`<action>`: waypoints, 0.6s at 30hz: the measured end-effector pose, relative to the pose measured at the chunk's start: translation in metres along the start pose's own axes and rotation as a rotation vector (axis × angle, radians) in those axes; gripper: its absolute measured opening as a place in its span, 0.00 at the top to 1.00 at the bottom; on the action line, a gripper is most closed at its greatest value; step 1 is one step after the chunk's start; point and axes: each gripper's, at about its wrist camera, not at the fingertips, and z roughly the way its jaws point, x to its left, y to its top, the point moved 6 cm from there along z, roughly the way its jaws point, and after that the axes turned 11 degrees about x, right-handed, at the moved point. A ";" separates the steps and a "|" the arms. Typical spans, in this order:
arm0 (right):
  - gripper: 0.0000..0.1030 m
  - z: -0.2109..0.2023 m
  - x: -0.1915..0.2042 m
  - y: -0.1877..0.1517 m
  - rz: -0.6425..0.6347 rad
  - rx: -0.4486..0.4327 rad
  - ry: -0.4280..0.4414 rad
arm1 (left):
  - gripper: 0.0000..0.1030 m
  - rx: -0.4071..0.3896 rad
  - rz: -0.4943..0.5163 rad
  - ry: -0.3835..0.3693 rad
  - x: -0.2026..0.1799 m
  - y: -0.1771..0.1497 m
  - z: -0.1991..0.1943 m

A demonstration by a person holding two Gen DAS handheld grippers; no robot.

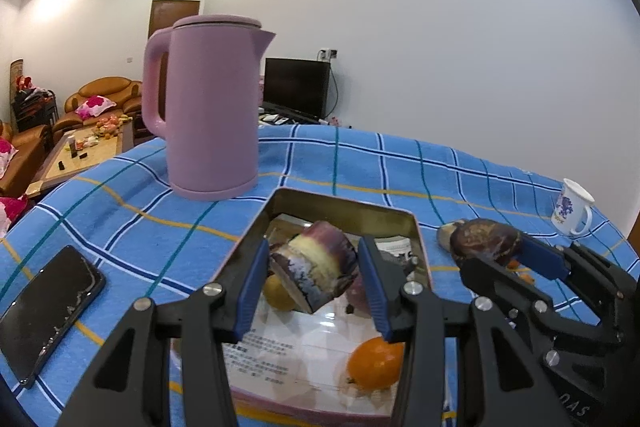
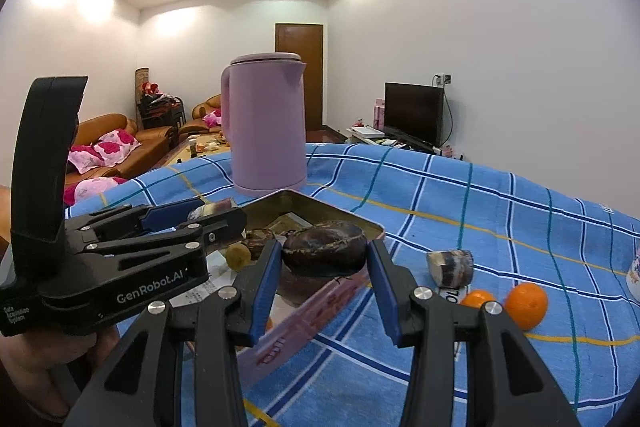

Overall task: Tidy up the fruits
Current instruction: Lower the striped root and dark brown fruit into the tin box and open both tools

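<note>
Left gripper [image 1: 312, 277] clamps cane chunk [image 1: 316, 267]; right gripper [image 2: 324, 259] clamps dark fruit [image 2: 324, 247]; only right view shows oranges [image 2: 526, 305].

Left gripper [image 1: 312, 267] clamps a purple-and-cream cut fruit chunk [image 1: 314, 267] above the open tin tray [image 1: 344, 207]. An orange [image 1: 375, 363] lies near the tray's right wall, a yellow fruit [image 1: 278, 294] behind the chunk. Right gripper [image 1: 490, 247] grips a dark brown fruit [image 1: 484, 239] just beside the tray's right edge. Pink kettle [image 1: 208, 107] stands behind the tray, phone [image 1: 44, 311] at the table's left edge, mug [image 1: 572, 207] at its right edge.

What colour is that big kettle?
Pale pink-lilac kettle, seen best in the left wrist view.
</note>
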 end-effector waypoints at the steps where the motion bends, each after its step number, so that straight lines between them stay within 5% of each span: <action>1: 0.55 0.001 0.001 0.000 -0.003 0.002 0.003 | 0.54 0.000 -0.003 0.001 0.002 0.001 0.000; 18: 0.55 0.027 0.019 0.009 -0.018 0.047 0.062 | 0.54 0.052 -0.037 0.076 0.032 0.001 0.009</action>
